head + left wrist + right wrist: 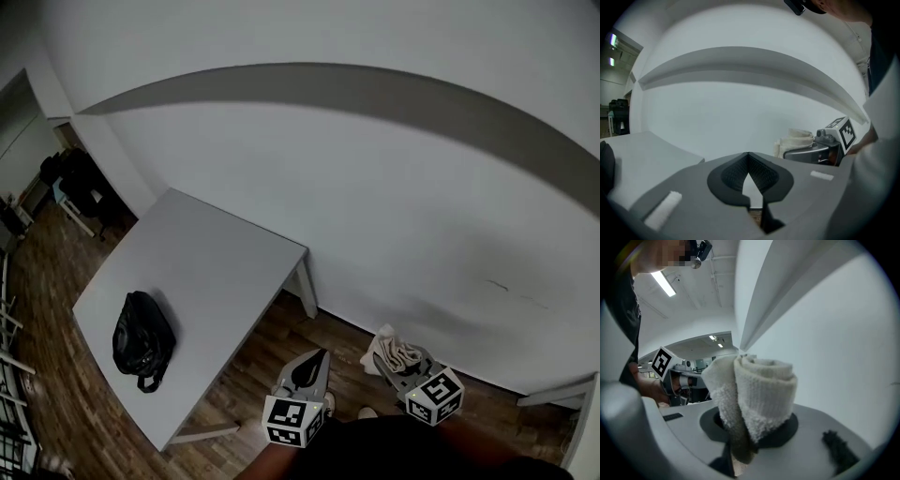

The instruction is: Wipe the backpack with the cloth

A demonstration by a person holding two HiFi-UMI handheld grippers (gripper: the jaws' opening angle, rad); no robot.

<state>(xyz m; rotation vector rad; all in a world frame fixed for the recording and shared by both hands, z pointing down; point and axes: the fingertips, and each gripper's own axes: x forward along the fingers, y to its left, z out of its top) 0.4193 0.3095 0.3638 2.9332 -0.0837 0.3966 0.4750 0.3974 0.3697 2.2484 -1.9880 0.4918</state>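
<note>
A black backpack (142, 339) lies near the front edge of a pale grey table (216, 262), left of me. Both grippers hang low in front of my body, off the table. My left gripper (317, 358) is shut with nothing in it; in the left gripper view its jaws (748, 157) meet at the tips. My right gripper (398, 364) is shut on a rolled cream cloth (397, 352), which fills the right gripper view (757, 394) and also shows in the left gripper view (796, 140). A dark sliver of the backpack (604, 166) shows at that view's left edge.
A white wall with a grey band (375, 103) runs behind the table. Wood floor (281, 337) lies between me and the table leg (306, 289). Dark chairs and bags (80, 183) stand far left. The table corner (642, 154) sits left of the left gripper.
</note>
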